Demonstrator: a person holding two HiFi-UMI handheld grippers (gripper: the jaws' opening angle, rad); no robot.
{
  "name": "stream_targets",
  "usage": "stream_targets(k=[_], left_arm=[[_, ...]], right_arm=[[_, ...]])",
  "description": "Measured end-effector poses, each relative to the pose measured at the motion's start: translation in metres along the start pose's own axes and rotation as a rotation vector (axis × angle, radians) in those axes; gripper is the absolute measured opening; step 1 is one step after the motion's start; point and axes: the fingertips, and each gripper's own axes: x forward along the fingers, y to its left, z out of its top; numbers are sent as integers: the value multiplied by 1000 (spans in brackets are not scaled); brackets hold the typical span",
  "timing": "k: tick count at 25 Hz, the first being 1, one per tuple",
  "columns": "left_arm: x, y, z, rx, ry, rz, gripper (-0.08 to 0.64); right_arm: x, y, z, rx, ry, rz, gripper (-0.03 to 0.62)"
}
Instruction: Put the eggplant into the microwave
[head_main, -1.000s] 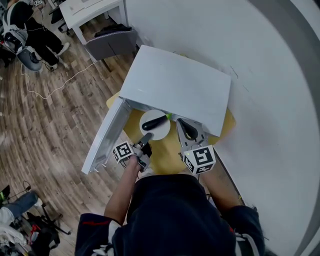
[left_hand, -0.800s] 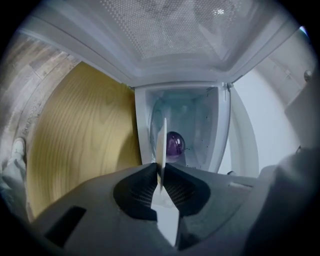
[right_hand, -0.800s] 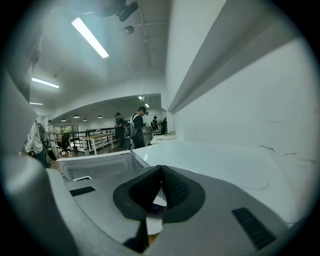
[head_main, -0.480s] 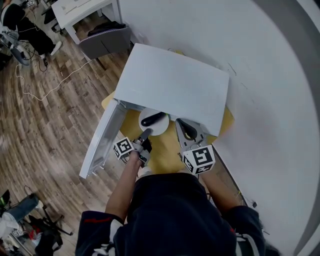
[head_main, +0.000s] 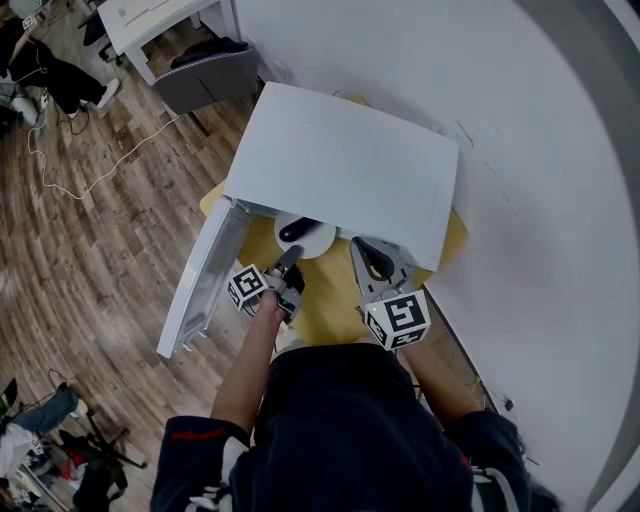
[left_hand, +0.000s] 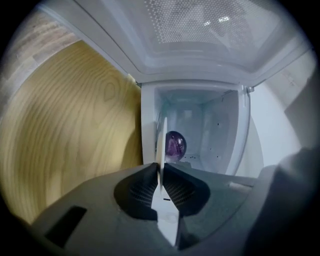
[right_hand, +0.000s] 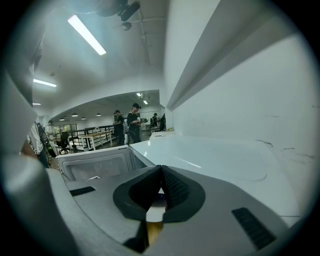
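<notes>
A dark purple eggplant (head_main: 298, 229) lies on a white plate (head_main: 312, 243) at the mouth of the white microwave (head_main: 345, 165), half under its top. My left gripper (head_main: 285, 268) is shut on the plate's near rim. In the left gripper view the plate (left_hand: 161, 140) stands edge-on between the pads of the left gripper (left_hand: 160, 172), with the eggplant (left_hand: 175, 145) beyond it inside the microwave's cavity (left_hand: 212, 130). My right gripper (head_main: 375, 262) is shut with nothing in it, just in front of the microwave's right half. In its own view the right gripper (right_hand: 161, 192) shows its pads together.
The microwave door (head_main: 205, 280) hangs open to the left, beside my left hand. The microwave sits on a yellow wooden table (head_main: 330, 300) against a white wall (head_main: 540, 150). A grey chair (head_main: 210, 75) and people stand far off on the wood floor.
My left gripper has pushed the plate with the eggplant forward, farther into the microwave's opening. The right gripper has stayed where it was.
</notes>
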Motion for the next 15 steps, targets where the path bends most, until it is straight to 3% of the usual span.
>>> stream_targets(k=[15], left_arm=[[31,-6,9,3,4,0,34]], right_arm=[[-8,-2,-6,7,10,-28,12]])
